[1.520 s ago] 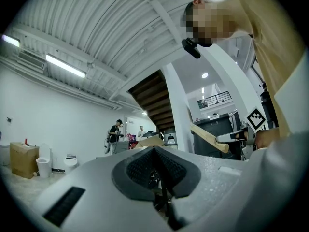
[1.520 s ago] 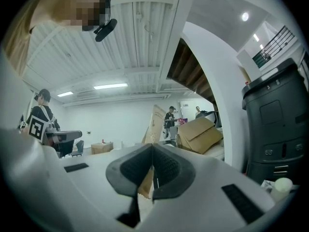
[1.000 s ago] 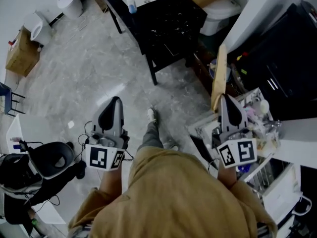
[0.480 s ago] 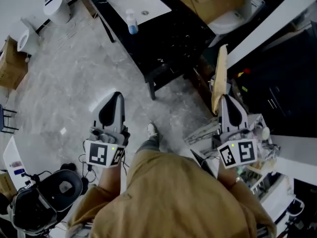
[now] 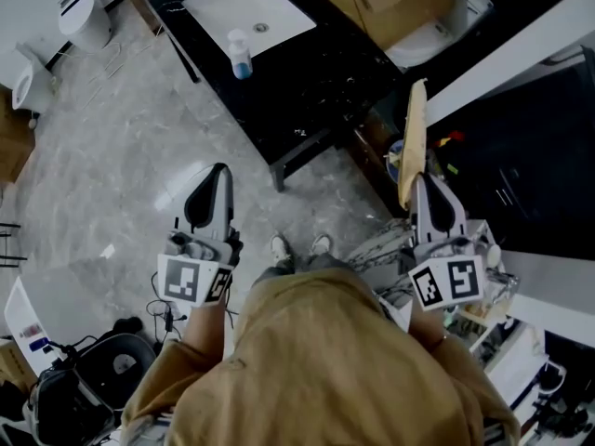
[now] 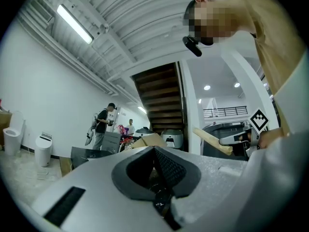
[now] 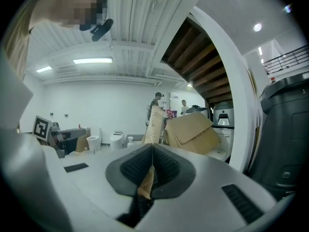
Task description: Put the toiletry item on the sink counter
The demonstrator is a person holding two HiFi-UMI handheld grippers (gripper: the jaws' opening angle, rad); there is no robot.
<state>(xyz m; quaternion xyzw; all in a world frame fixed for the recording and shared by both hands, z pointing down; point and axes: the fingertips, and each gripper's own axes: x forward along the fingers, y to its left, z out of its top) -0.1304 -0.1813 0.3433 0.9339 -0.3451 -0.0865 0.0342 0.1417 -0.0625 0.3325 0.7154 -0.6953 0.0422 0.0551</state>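
- Brown paper packet [image 5: 414,137], flat and tall, is pinched at its bottom edge by the right claw [image 5: 423,191]. The jaws are pressed tight on it, and it sticks straight out past the tips.
- Left claw [image 5: 216,179] is squeezed closed with nothing in it.
- Black sink counter [image 5: 321,77] lies ahead of the right claw and off to its left, well apart. A white basin [image 5: 244,12] and a small bottle [image 5: 240,54] sit at its far end.
- I think this is the carrying step: the packet is held but not over the counter yet.
- Next, the right claw should go forward and left to a bare spot, come down low, then let go.
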